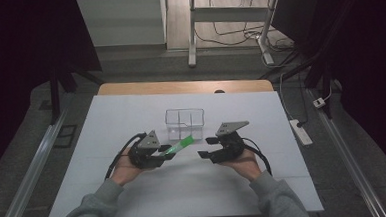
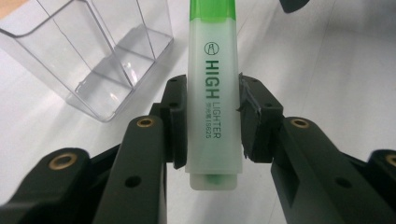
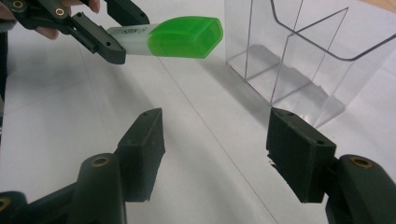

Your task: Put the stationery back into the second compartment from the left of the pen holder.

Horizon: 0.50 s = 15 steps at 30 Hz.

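- Left tongs (image 2: 212,121) clamped the highlighter (image 2: 212,93); its cap was cut off there, while the right gripper view showed it.
- Right tongs (image 3: 215,140) stood wide, empty, near the box (image 3: 303,56).

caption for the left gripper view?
Left gripper clamps a green highlighter beside a clear divided organizer.

Right gripper (image 3: 215,154) open; left gripper (image 3: 109,35) clamps highlighter (image 3: 173,37)

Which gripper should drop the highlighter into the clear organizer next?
Left, probably. The left gripper already clamps the highlighter, whose green cap points toward the clear organizer just beyond it. The right gripper is open, holding nothing.
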Each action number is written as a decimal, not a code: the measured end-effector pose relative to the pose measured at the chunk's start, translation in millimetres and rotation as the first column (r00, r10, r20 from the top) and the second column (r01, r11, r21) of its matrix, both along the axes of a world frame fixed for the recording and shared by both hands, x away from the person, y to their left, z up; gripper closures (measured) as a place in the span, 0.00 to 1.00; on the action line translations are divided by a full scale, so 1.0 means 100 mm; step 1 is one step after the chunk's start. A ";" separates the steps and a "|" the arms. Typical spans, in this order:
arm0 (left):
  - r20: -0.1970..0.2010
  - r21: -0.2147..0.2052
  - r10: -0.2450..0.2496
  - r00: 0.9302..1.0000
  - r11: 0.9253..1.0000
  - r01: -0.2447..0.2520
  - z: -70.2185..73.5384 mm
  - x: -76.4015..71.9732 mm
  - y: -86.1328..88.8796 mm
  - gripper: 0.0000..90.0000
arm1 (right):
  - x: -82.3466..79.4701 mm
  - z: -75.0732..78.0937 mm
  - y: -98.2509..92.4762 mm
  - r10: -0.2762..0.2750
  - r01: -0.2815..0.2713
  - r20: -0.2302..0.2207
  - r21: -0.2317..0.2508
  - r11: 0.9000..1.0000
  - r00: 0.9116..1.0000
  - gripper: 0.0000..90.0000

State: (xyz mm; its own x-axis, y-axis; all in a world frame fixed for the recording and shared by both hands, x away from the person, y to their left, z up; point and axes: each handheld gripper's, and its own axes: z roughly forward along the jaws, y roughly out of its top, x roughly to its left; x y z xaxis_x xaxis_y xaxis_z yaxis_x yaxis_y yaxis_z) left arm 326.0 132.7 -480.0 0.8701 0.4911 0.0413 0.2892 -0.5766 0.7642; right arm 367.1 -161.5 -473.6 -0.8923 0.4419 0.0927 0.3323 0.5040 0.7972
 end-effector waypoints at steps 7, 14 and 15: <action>0.016 -0.020 -0.002 1.000 1.000 0.003 0.00 -0.03 -0.07 0.73 | -0.01 -0.01 0.05 -0.001 0.002 -0.013 0.035 0.999 1.000 0.41; 0.039 -0.036 0.006 0.999 0.999 -0.005 0.00 -0.05 -0.11 0.73 | -0.01 -0.03 0.07 0.000 0.002 -0.033 0.059 0.998 0.999 0.40; 0.042 -0.039 0.009 0.999 0.999 -0.007 0.00 -0.05 -0.11 0.73 | -0.01 -0.03 0.07 -0.001 0.003 -0.036 0.066 0.998 0.999 0.40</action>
State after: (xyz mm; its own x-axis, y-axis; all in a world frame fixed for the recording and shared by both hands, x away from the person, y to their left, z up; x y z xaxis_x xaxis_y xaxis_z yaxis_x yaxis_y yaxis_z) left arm 321.2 121.7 -480.2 0.8642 0.4998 0.0584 0.2610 -0.5444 0.7972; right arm 365.9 -154.9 -476.4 -0.8868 0.4357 0.1540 0.3628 0.4500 0.8160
